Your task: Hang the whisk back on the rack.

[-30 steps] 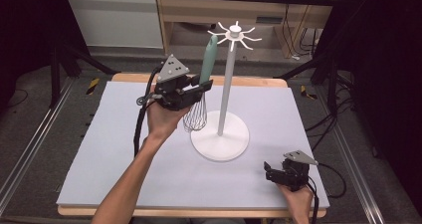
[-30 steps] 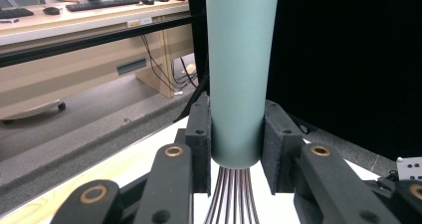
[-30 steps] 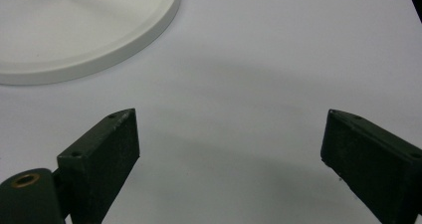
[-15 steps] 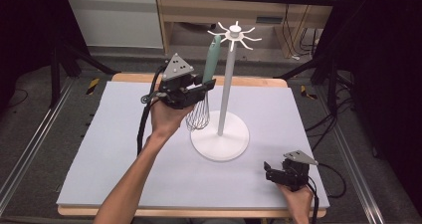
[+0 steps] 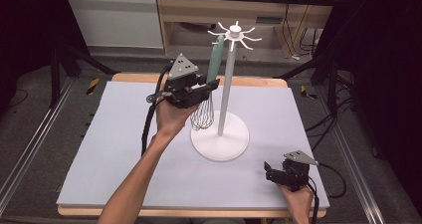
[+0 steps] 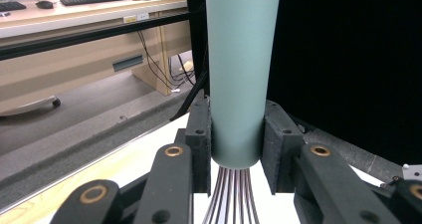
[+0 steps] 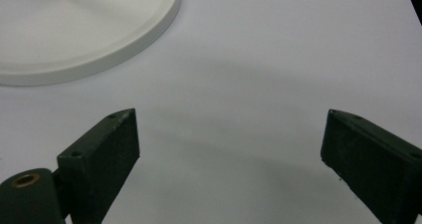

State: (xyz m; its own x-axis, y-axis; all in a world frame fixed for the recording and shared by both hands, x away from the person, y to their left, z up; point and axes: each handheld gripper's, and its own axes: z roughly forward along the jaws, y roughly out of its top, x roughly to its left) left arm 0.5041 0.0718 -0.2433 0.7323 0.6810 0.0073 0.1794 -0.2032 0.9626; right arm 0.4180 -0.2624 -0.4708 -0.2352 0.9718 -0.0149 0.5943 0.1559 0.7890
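Note:
A whisk [image 5: 214, 64] with a pale green handle and wire loops [image 5: 203, 115] hangs upright just left of the white rack's pole [image 5: 226, 89]. My left gripper [image 5: 209, 87] is shut on the lower end of the handle [image 6: 241, 74], with the wires [image 6: 233, 196] fanning out below the jaws. The handle's top reaches up near the hooks of the rack's crown [image 5: 235, 34]. The rack stands on a round white base [image 5: 220, 142]. My right gripper [image 5: 271, 173] rests open near the table's front right corner, and nothing lies between its jaws [image 7: 229, 159].
A light grey mat [image 5: 99, 149] covers the wooden table. The rack's base rim [image 7: 124, 40] lies just ahead of the right gripper. Cables trail from both grippers. Beyond the table stand a desk and dark curtains.
The left gripper has lifted the whisk slightly, bringing the handle's top closer to the rack's hooks. The right gripper has stayed still.

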